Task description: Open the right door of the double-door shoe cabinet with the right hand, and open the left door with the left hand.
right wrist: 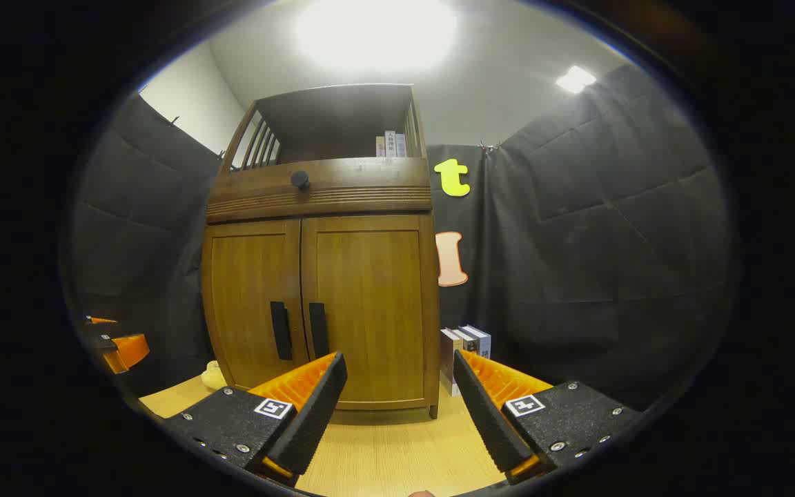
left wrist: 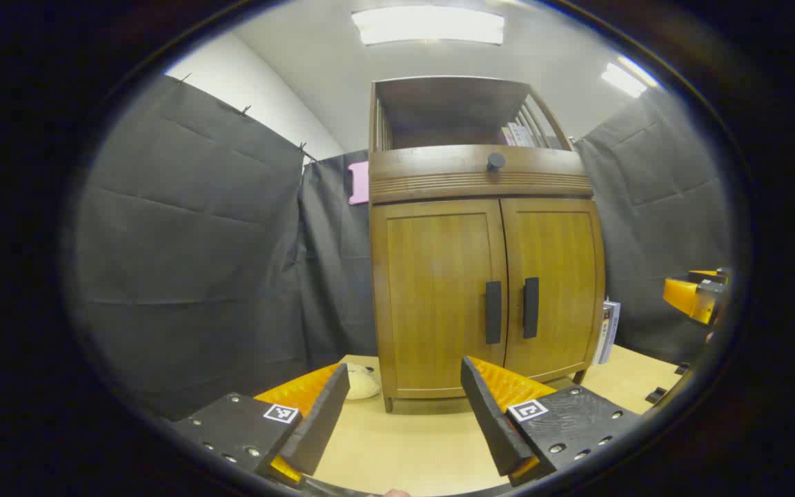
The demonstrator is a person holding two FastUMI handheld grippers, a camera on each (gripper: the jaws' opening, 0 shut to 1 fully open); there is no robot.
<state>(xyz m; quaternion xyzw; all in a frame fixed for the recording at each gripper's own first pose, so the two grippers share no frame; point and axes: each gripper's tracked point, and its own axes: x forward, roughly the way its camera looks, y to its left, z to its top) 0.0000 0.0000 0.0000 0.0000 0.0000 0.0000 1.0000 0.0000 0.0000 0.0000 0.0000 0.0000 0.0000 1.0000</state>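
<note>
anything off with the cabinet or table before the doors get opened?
Nothing stands out. The cabinet stands upright on the table, both doors shut and flush, handles straight. Books stand upright beside it. A pale soft thing lies by its other side; I cannot tell what it is. Both tools are open, short of the handles.

A light wooden desk [left wrist: 432, 442] spans the lower frame, carrying the shoe cabinet [left wrist: 484, 276] at centre, upright books [right wrist: 465, 348] just right of it, and a pale object [left wrist: 361, 383] at its left.
</note>
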